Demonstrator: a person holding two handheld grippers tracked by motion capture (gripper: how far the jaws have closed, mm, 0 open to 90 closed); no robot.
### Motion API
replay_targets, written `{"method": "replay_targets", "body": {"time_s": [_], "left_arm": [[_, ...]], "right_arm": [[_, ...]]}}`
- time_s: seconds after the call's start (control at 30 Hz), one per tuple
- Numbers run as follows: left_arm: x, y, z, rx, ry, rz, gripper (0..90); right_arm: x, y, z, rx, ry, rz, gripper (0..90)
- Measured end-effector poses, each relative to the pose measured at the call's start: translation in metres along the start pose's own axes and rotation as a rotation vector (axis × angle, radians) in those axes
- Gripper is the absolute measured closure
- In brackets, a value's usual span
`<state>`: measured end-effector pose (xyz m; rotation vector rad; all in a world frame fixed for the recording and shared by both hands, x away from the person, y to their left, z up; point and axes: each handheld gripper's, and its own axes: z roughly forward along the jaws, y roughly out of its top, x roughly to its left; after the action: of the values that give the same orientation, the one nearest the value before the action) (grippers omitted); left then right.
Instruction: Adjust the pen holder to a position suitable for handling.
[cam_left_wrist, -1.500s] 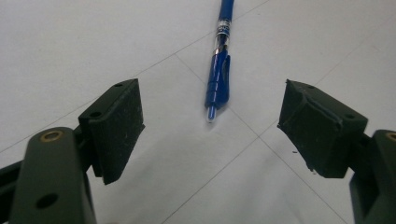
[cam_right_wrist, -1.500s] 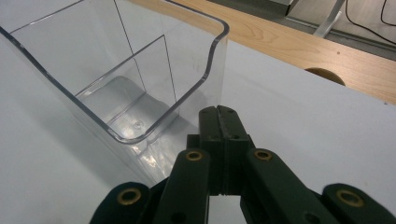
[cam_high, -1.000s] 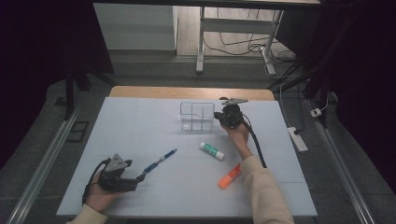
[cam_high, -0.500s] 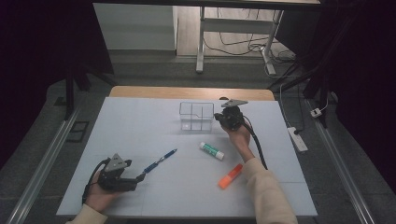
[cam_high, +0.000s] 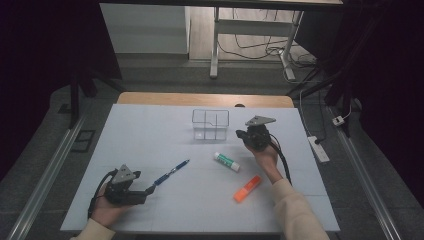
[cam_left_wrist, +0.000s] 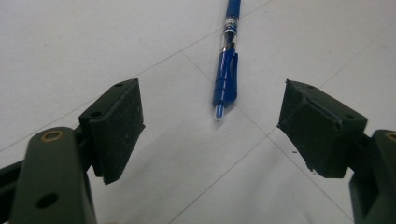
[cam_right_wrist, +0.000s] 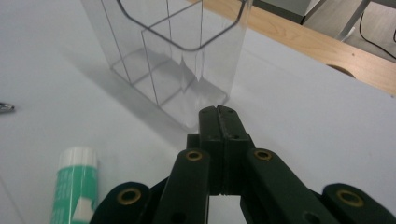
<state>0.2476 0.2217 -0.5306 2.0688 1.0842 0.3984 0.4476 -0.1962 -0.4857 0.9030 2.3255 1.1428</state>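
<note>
In the right gripper view, my right gripper (cam_right_wrist: 219, 113) is shut with nothing between its jaws, and it points at a clear divided box (cam_right_wrist: 177, 51) just ahead. In the high view this gripper (cam_high: 240, 134) hovers right of the box (cam_high: 210, 124). A green-and-white glue stick (cam_high: 226, 161) lies below it, also seen as the glue stick (cam_right_wrist: 77, 186) at the lower left of the right gripper view. My left gripper (cam_high: 149, 189) rests open at the table's front left. Its jaws (cam_left_wrist: 212, 100) stand wide apart with the tip of a blue pen (cam_left_wrist: 227, 70) just beyond them.
An orange marker (cam_high: 248, 188) lies near the right forearm. The blue pen (cam_high: 171, 171) lies slanted between the left gripper and the glue stick. The white table top (cam_high: 150, 130) ends at a wooden strip (cam_high: 200, 98) at the back. A power strip (cam_high: 319, 148) hangs off the right edge.
My right gripper has drifted to the right and a little toward the person, away from the clear box, still shut. The left gripper and the objects have stayed put.
</note>
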Motion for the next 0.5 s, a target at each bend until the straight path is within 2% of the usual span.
{"method": "replay_targets", "body": {"time_s": [0.2,0.4,0.5], "left_arm": [[0.000,0.000,0.000,-0.001,-0.001,0.000,22.2],[0.000,0.000,0.000,-0.001,0.000,0.001,22.2],[0.000,0.000,-0.001,-0.005,-0.002,-0.001,22.5]], "right_arm": [[0.000,-0.009,-0.018,-0.013,-0.006,0.001,86.2],[0.003,-0.016,-0.038,-0.031,0.018,0.025,63.7],[0.006,-0.026,-0.051,-0.051,0.025,0.047,56.4]]}}
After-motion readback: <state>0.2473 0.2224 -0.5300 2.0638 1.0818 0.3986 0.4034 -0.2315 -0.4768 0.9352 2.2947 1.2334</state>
